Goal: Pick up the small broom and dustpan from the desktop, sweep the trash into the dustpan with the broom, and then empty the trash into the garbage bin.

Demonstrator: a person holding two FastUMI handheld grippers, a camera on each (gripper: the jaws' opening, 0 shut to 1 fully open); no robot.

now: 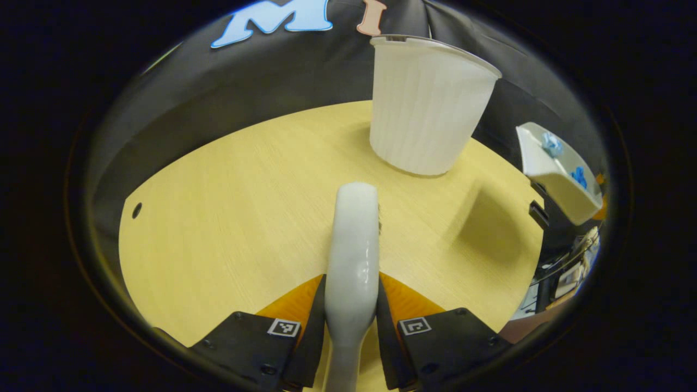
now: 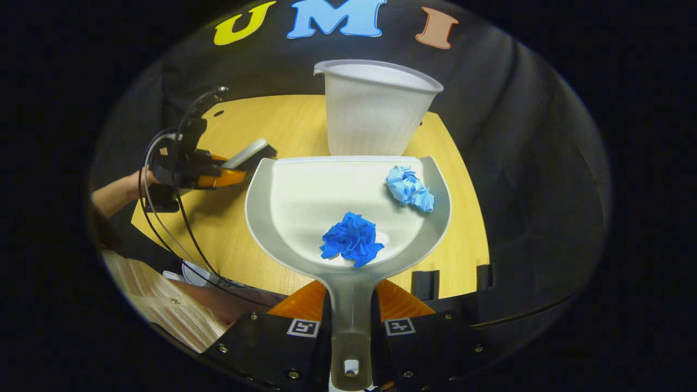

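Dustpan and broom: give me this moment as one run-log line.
left gripper: shut on broom | right gripper: shut on dustpan | two blue paper wads in pan | bin: ahead, not emptied

Glossy plastic dustpan (image 2: 305, 201), wood-grain desktop (image 1: 245, 218)

I'm looking at a pale yellow wood-grain worktop (image 1: 228, 207) with a matte, bare surface. Ahead of my left gripper and off to its right, a white ribbed plastic bin (image 1: 427, 109) stands upright directly on the worktop, near the far edge against the black cloth. Far to the left of that gripper there's a small dark round hole (image 1: 136, 210) in the board. From my right gripper, the same bin (image 2: 375, 109) stands straight ahead on the worktop (image 2: 463, 218).
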